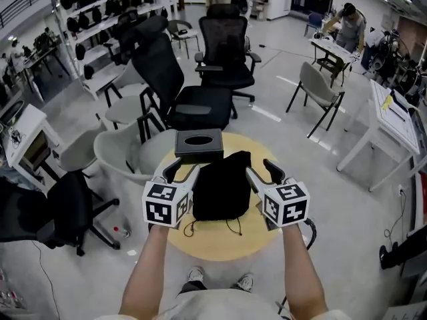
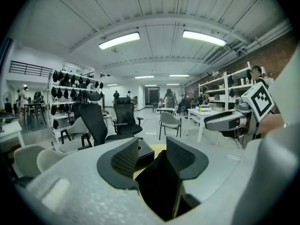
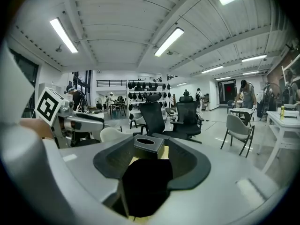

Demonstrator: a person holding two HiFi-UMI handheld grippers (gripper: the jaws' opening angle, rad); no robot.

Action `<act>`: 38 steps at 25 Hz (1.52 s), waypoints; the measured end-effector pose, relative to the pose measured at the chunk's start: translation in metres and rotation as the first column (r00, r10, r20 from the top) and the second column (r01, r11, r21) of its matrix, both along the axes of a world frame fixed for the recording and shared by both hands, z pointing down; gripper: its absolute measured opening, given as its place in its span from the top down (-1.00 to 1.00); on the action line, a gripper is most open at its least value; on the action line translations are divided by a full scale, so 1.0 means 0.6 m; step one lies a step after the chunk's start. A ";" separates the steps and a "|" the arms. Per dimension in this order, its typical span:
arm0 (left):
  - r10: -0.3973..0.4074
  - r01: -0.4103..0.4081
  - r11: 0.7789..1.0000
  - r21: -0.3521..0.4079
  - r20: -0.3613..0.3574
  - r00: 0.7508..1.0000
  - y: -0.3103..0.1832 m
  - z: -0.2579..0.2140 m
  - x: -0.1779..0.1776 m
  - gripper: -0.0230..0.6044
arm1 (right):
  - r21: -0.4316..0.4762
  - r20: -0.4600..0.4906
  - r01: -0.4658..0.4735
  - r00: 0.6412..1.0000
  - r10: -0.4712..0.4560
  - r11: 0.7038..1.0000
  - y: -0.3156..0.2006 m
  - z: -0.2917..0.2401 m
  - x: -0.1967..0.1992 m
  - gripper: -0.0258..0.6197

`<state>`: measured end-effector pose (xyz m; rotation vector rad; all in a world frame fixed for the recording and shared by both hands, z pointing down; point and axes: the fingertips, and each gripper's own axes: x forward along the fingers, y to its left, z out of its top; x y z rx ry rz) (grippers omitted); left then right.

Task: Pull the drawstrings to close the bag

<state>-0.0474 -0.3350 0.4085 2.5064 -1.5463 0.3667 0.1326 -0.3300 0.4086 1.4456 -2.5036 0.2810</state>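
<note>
Centrally on the round yellow desk lies the black bag, its drawstrings trailing loose at 6 o'clock. A black tissue box sits just beside it at 12 o'clock. The left hand-held gripper hovers at the bag's 9 o'clock and the right hand-held gripper at 3 o'clock. Both have jaws spread wide, gripping nothing. Office chairs stand past the desk at 12 o'clock.
</note>
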 end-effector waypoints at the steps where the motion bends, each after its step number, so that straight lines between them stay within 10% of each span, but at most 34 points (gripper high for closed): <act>1: 0.006 -0.006 1.000 -0.008 0.004 1.000 0.000 0.007 0.000 0.31 | -0.009 -0.006 0.007 1.000 -0.007 1.000 0.000 0.009 -0.003 0.21; 16: 0.139 -0.130 0.972 -0.198 0.037 0.990 0.046 0.170 0.025 0.26 | -0.192 -0.060 0.033 0.997 -0.046 0.981 0.041 0.166 -0.019 0.20; 38: 0.327 -0.250 0.821 -0.514 0.063 0.943 0.157 0.393 -0.002 0.18 | -0.438 -0.080 0.000 0.996 -0.040 0.899 0.128 0.368 -0.040 0.17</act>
